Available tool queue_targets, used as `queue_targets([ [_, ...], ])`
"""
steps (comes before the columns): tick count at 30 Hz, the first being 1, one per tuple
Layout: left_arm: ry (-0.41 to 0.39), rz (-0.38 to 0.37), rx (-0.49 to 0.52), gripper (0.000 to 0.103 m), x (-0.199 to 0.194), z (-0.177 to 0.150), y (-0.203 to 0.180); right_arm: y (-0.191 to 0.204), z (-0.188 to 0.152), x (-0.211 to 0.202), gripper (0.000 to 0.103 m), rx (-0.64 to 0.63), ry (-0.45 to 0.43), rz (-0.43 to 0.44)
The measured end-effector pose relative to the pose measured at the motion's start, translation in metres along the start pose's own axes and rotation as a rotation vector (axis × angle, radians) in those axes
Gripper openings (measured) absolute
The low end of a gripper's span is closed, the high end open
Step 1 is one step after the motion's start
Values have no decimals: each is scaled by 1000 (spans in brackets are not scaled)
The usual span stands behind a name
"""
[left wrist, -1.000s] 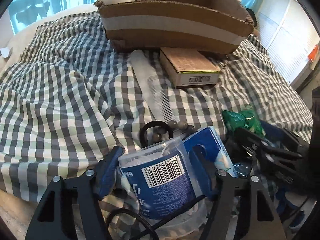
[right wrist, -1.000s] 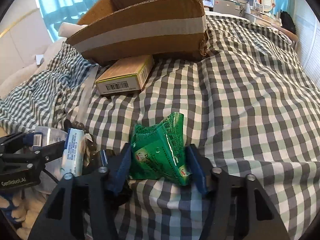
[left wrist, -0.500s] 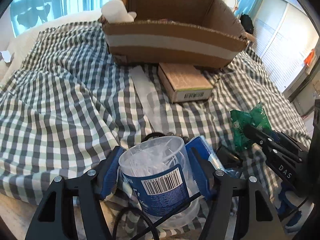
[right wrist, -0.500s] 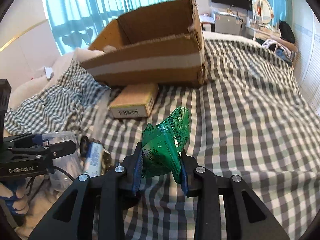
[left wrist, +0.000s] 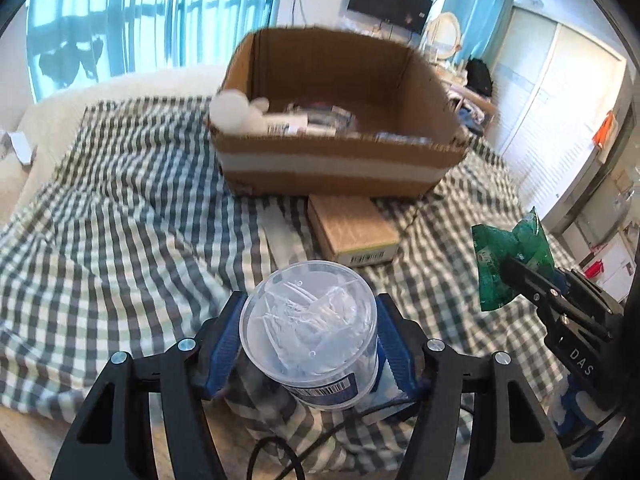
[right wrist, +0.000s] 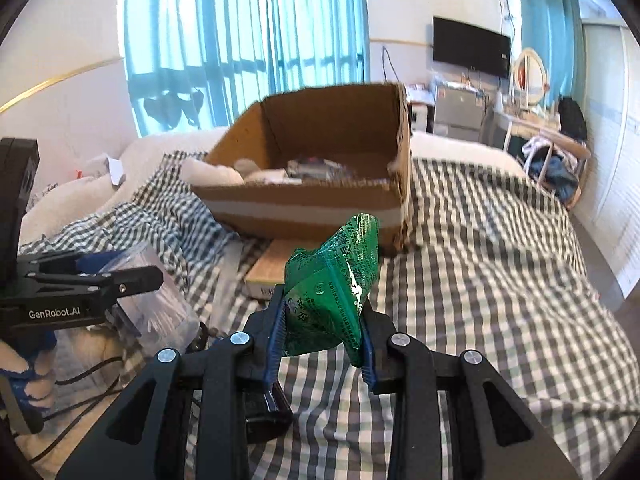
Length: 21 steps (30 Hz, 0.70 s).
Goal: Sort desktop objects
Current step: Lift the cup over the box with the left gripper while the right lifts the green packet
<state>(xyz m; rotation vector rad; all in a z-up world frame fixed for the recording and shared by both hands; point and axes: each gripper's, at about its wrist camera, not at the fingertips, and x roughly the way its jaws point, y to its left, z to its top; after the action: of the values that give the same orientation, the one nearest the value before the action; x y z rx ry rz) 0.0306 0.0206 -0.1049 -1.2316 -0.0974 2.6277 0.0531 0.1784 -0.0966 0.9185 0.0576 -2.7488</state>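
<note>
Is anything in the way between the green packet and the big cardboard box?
Nothing blocks it. The green packet is held up in the right gripper, and the cardboard box sits open-topped ahead. Only a small brown box lies low on the checked blanket below the path.

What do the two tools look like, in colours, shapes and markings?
Both tools, left tool and right tool, are matte black frames with triangular cut-outs, silver screws and blue ribbed pads. The left one bears white "GenRobot.AI" lettering; the right shows "DAS". A black cable runs below the left one.
</note>
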Motion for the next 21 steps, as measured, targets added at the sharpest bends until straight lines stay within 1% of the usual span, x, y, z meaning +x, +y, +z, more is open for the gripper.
queue_targets([
  [2, -34, 8, 17, 65, -7, 3, -2, 2, 4, -5, 30, -10, -21, 2],
  [6, -90, 0, 36, 65, -23, 14, -5, 8, 15, -17, 30, -30, -69, 5],
  [8, -112, -4, 46, 65, -30, 19, -7, 12, 24, -25, 30, -46, -103, 2],
  [12, -181, -1, 62, 65, -48, 34, -8, 15, 42, -37, 30, -70, -166, -7],
  [15, -221, -4, 59, 65, -59, 46, -8, 17, 54, -44, 30, -84, -212, -17],
  [19, -259, -46, 36, 65, -73, 64, -5, 16, 68, -54, 30, -81, -262, -26],
  [21, -306, -36, 49, 65, -82, 74, -6, 17, 77, -57, 30, -85, -287, -30],
])
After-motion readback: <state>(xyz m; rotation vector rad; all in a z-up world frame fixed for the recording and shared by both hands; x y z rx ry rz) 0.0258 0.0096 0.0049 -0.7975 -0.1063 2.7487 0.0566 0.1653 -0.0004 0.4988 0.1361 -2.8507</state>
